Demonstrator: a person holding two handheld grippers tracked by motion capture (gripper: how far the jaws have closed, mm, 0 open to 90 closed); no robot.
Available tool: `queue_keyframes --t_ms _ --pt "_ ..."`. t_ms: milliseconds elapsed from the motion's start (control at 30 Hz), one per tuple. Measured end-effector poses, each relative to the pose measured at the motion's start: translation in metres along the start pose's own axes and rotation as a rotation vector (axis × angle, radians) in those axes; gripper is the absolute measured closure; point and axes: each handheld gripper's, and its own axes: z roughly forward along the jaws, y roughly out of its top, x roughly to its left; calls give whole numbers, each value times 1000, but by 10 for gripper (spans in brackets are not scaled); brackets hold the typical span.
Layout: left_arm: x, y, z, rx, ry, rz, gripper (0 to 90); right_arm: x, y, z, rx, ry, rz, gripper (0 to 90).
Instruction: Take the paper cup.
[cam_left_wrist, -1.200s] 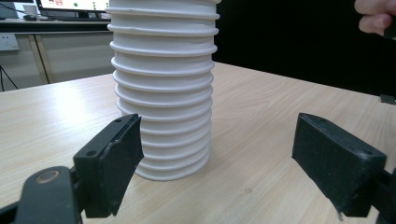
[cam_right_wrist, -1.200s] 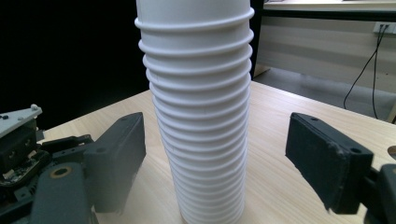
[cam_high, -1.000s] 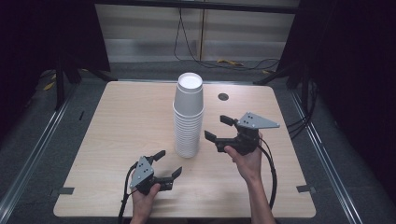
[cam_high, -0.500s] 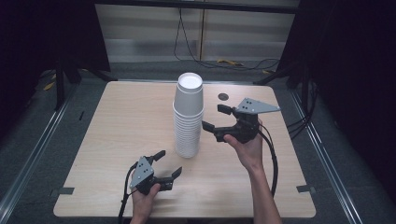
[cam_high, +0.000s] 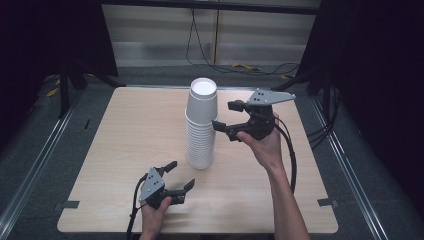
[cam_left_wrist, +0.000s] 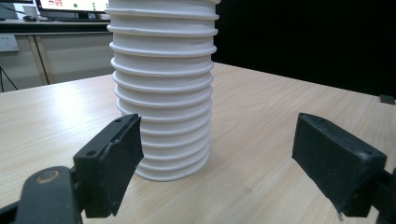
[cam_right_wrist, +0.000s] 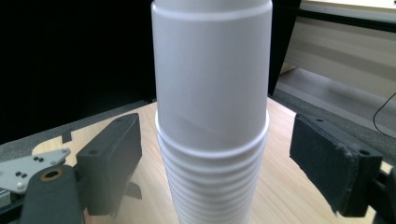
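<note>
Standing upright near the middle of the wooden table (cam_high: 125, 150), the stack of white paper cups (cam_high: 201, 125) rose as a tall column, its ribbed lower part made of many nested rims and its top cup showing a smooth wall and an open mouth. The right gripper (cam_high: 224, 116), held in the person's right hand (cam_high: 264, 145), hovered off the table at the height of the upper cups, just to the right of the stack. Its jaws were spread wide, with nothing between their pads but air and the stack lying a little beyond them. In the right gripper view the top cup (cam_right_wrist: 212, 74) stood centred between the two black jaws, clear of both, and the left gripper's grey plate (cam_right_wrist: 28, 169) showed low at the left edge.

The left gripper (cam_high: 181, 176) sat low at the near edge of the table, in front of and slightly left of the stack, gripped by the left hand (cam_high: 154, 212). Its jaws were likewise parted and empty. In the left gripper view the base of the stack (cam_left_wrist: 164, 88) rested on the table just beyond the left jaw, untouched by either pad.
</note>
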Motion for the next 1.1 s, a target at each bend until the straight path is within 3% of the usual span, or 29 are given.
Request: queue_keyframes --t_ms 167,367,567,833,1100 --pt "0 0 0 -1 0 1 159 2 12 6 19 14 -14 169" --pt "0 0 0 -1 0 -1 159 -1 25 16 89 31 -32 169" --pt "0 0 0 -1 -1 1 160 -1 33 18 96 38 -43 179" --pt "0 0 0 -1 -2 -1 159 -5 43 26 162 75 -42 168" --pt "0 0 0 -1 -2 2 160 -6 54 38 222 69 -54 149"
